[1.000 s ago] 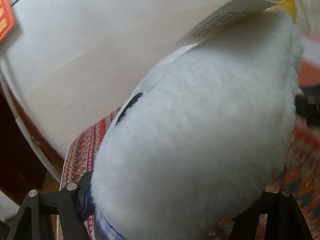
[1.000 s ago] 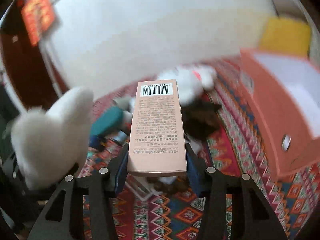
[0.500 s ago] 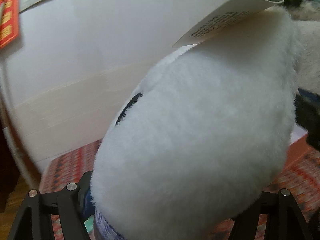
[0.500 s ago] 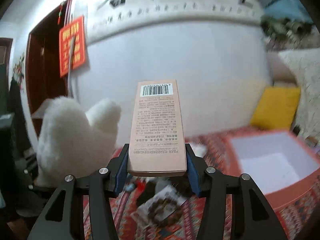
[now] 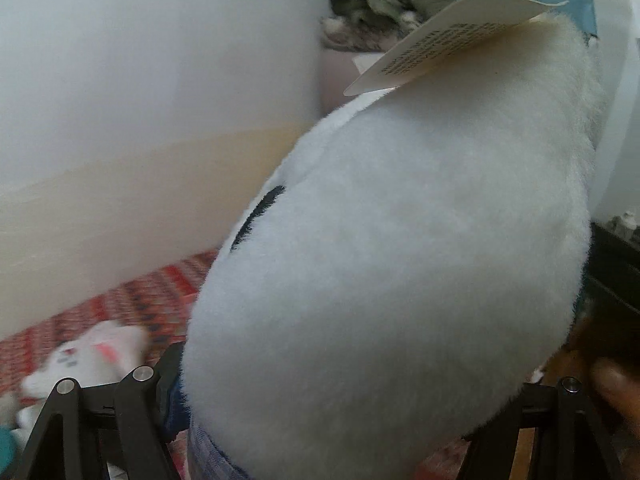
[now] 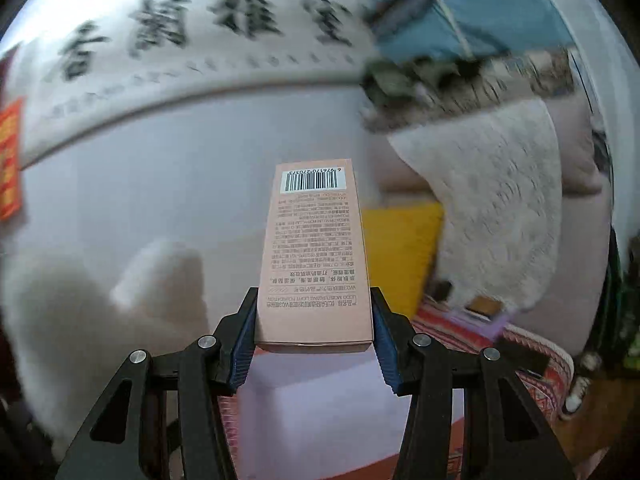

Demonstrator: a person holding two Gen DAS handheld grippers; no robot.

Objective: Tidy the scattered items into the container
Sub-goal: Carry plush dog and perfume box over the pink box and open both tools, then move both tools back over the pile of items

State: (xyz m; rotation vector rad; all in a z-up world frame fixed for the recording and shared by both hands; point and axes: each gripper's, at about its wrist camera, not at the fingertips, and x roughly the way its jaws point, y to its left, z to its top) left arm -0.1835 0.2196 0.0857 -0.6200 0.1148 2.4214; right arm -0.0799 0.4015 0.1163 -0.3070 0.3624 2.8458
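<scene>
My left gripper is shut on a big white plush toy with a paper tag; the toy fills most of the left wrist view and hides the fingertips. It shows blurred at the left of the right wrist view. My right gripper is shut on a pink carton with a barcode, held upright. Below the carton lies the pale inside of the orange container. A second small white plush lies on the patterned rug.
A patterned red rug covers the floor. A white wall with calligraphy stands behind. A yellow cushion and a white knitted throw lie on a sofa at the right. Dark objects are at the right.
Both grippers have swung right and upward with their loads. The right wrist view now looks over the container's inside toward the sofa; the scattered items on the rug have left it.
</scene>
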